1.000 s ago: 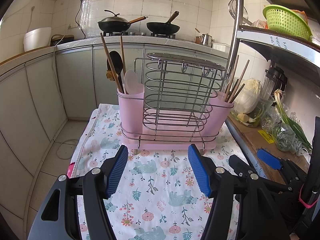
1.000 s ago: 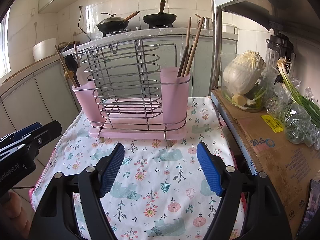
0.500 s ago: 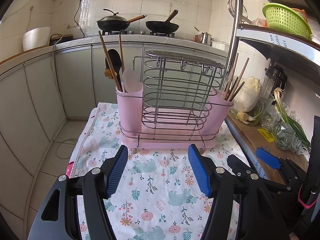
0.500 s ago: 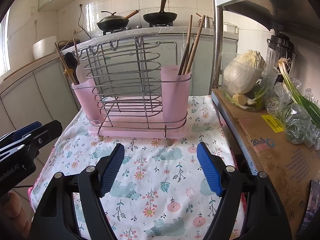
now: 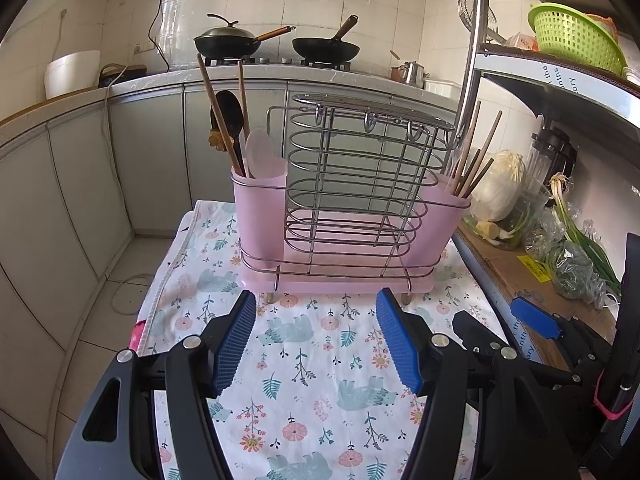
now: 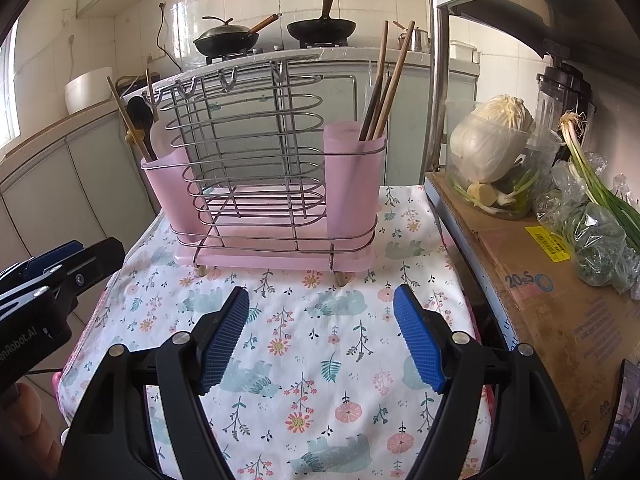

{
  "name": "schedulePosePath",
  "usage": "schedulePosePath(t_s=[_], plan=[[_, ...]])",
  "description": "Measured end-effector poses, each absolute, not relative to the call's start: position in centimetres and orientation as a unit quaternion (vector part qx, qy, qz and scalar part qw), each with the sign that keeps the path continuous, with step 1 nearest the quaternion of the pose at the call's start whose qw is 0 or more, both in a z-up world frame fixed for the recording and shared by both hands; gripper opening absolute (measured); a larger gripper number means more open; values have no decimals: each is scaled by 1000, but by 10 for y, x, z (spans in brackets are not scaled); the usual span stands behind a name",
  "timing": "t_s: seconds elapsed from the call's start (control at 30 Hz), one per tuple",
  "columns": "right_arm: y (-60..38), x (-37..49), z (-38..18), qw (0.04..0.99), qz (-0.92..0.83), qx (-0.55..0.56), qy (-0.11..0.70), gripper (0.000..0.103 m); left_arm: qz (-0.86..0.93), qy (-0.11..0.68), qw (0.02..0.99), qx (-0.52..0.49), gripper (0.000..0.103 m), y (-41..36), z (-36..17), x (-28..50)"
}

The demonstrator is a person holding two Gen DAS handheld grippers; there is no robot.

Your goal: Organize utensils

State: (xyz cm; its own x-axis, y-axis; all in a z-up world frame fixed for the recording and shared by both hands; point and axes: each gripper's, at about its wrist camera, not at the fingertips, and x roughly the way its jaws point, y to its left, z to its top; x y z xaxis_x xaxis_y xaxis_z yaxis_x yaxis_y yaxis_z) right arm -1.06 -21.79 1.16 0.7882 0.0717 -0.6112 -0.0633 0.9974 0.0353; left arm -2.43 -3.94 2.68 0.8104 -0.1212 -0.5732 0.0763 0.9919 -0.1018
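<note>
A pink and wire utensil rack (image 5: 344, 208) stands at the far end of a floral cloth (image 5: 304, 360); it also shows in the right wrist view (image 6: 264, 184). Its left cup (image 5: 260, 208) holds a black spoon (image 5: 230, 116), a pale spatula and wooden chopsticks. Its right cup (image 6: 354, 176) holds several wooden chopsticks (image 6: 386, 84). My left gripper (image 5: 316, 340) is open and empty, just short of the rack. My right gripper (image 6: 320, 340) is open and empty, also in front of the rack.
A cardboard box (image 6: 552, 304) with a cabbage bowl (image 6: 496, 164) and bagged greens (image 6: 600, 236) borders the cloth on the right. A metal shelf post (image 5: 472, 60) rises behind the rack. The counter with woks (image 5: 276, 42) is beyond. The floor (image 5: 100, 300) drops off left.
Both grippers have drawn back slightly and stayed open; the rack sits a little lower and smaller in view. Nothing was picked up or released.
</note>
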Motion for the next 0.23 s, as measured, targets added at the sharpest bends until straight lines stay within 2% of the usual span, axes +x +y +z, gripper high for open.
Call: schedulePosePath(t_s=[0.23], plan=[[-219,-8,8,944,36,6,328,75,-54,314,947,-41,62,-38,22,-20]])
